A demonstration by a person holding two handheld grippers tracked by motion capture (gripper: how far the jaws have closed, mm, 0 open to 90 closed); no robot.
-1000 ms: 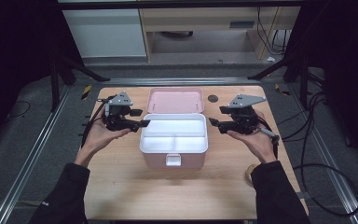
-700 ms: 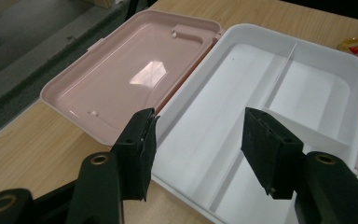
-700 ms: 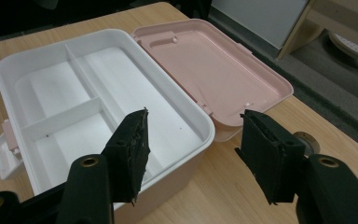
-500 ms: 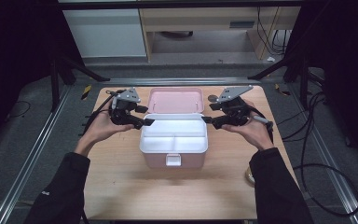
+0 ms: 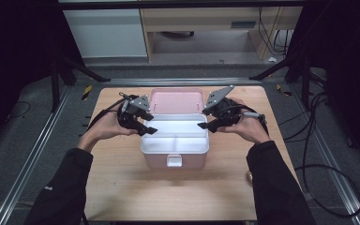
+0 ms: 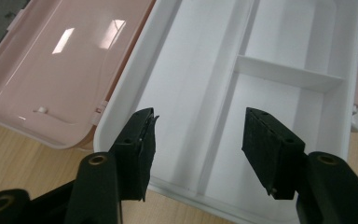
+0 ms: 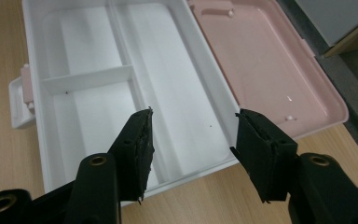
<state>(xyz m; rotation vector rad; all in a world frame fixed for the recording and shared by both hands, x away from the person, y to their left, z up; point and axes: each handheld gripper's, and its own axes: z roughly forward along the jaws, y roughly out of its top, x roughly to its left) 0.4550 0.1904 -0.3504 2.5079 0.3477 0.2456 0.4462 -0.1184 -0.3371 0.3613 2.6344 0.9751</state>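
A pink box (image 5: pixel 155 161) stands open on the wooden table, its pink lid (image 5: pixel 176 100) laid back flat behind it. Inside sits an empty white tray (image 5: pixel 183 132) split by dividers (image 6: pixel 286 74) into compartments. My left gripper (image 5: pixel 151 130) hovers at the tray's left rim, jaws open, with the tray's edge (image 6: pixel 168 186) below the gap (image 6: pixel 198 126). My right gripper (image 5: pixel 205 123) hovers at the right rim. Its jaws have just been closing but stand open (image 7: pixel 193 126), pressing on nothing, over the tray's side wall (image 7: pixel 214 100).
A white latch (image 5: pixel 174 161) sticks out of the box's front. Bare table (image 5: pixel 168 201) lies in front of the box. Metal rails (image 5: pixel 37 150) run along both table sides, and cables (image 5: pixel 318 140) lie on the floor at right.
Both hands have moved inward toward the box, from beside it to over the tray's left and right rims. The right jaws have narrowed slightly. The box has not moved.
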